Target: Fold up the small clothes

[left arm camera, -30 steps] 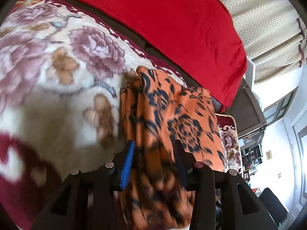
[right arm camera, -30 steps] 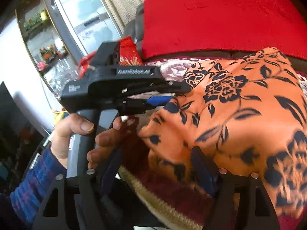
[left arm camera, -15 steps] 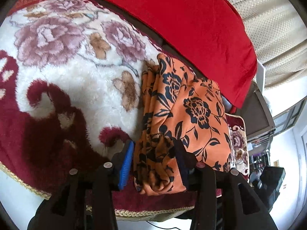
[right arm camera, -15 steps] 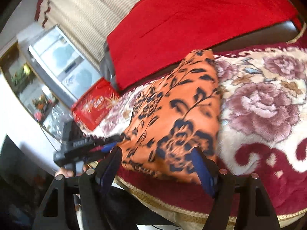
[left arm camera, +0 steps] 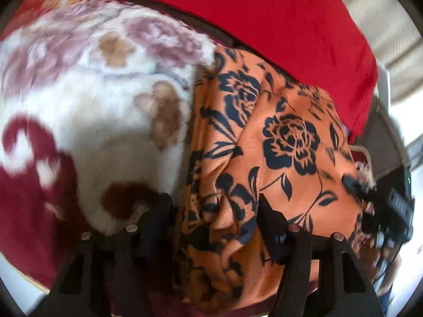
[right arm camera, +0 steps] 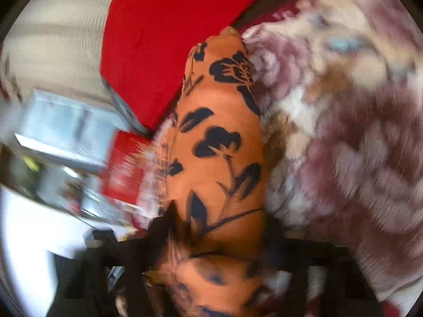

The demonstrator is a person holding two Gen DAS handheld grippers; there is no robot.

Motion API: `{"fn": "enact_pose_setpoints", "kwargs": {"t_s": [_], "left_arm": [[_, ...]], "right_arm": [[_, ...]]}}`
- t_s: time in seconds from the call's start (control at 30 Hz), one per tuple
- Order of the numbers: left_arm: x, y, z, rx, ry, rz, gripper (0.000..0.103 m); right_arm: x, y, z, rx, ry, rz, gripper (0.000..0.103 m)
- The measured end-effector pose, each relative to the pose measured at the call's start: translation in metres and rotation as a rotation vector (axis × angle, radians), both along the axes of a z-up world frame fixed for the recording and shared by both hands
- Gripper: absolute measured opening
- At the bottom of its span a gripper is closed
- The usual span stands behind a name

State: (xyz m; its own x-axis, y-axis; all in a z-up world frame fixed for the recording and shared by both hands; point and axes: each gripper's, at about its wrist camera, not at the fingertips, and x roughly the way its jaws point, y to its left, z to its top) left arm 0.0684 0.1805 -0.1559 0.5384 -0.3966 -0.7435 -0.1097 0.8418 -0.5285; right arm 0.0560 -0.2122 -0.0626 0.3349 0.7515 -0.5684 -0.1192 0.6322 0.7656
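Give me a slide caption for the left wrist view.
Left gripper with fingers astride a folded orange floral cloth lying on a floral blanket, red cushion behind.
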Motion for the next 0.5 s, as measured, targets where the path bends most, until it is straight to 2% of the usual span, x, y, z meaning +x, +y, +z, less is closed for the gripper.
{"fn": "enact_pose_setpoints", "kwargs": {"t_s": [0.07,0.13,0.2,0.27,0.3,0.37,0.4,0.5], "left_arm": [[-0.008,-0.001,0.012,0.031,-0.031,0.013,0.063],[-0.016,-0.006,0.036,0.09,-0.088,0.035,0.063],[-0.021,-0.011,0.058,0.103,-0.165,0.043,0.065],[-0.021,-0.018,0.07,0.135,-0.205,0.05,0.071],[-0.018,-0.024,0.071,0.177,-0.208,0.055,0.072],[-0.008,-0.033,0.062,0.228,-0.167,0.046,0.071],[-0.003,-0.038,0.052,0.232,-0.13,0.042,0.071],[-0.002,-0.044,0.036,0.27,-0.096,0.052,0.071]], "right_arm": [[-0.011,0.009,0.014,-0.127,-0.081,0.01,0.042],[-0.014,0.015,0.012,-0.222,-0.112,0.014,0.042],[-0.01,0.012,0.009,-0.187,-0.096,0.015,0.044],[-0.01,0.005,0.013,-0.132,-0.091,0.015,0.055],[-0.01,0.002,0.014,-0.124,-0.09,0.01,0.059],[-0.007,-0.009,0.02,-0.084,-0.096,-0.006,0.061],[-0.005,-0.015,0.022,-0.058,-0.09,-0.021,0.066],[0.01,-0.024,0.021,-0.012,-0.048,-0.07,0.069]]}}
